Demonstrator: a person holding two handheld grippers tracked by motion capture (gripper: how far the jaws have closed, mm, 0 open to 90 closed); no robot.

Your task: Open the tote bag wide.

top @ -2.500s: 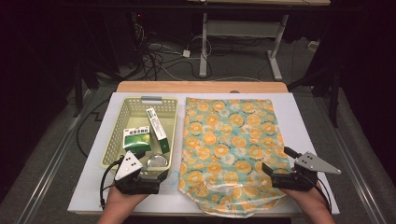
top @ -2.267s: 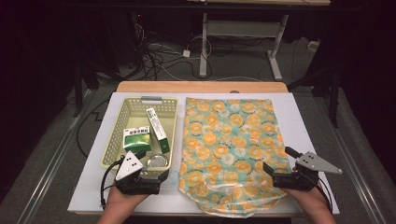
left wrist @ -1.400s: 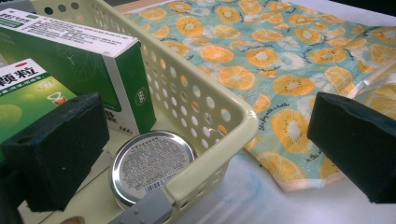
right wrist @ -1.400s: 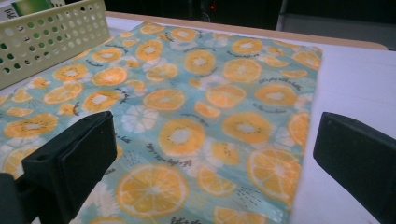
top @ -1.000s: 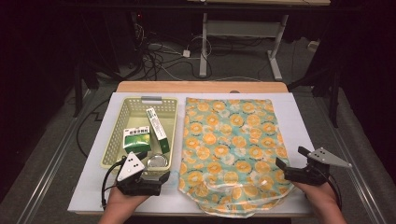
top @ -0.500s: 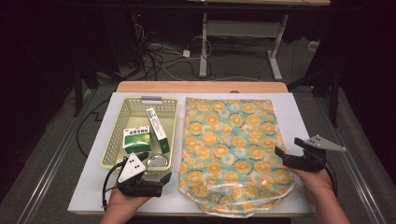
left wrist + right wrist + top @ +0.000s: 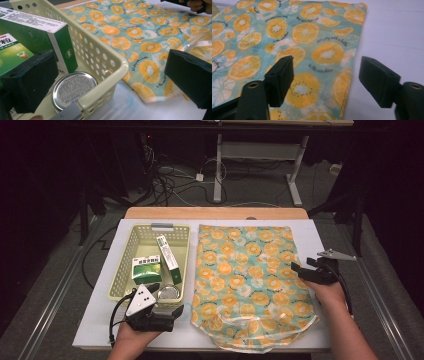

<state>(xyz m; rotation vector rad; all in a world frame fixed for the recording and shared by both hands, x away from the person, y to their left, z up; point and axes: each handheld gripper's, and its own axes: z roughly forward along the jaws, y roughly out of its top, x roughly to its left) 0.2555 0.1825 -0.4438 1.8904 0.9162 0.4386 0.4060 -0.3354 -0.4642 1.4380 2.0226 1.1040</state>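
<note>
The left gripper (image 7: 172,311) is held at the basket's (image 7: 121,279) near right corner, jaws apart astride its wall. Right of the basket, the orange-print bag (image 7: 250,280) lies flat on the counter (image 7: 320,232). At the bag's right edge, the right gripper (image 7: 299,269) is poised, its jaws just closing, still apart over the hem.

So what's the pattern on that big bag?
Orange slices on pale teal, with small script lettering; the bag shows best in the right gripper view.
</note>
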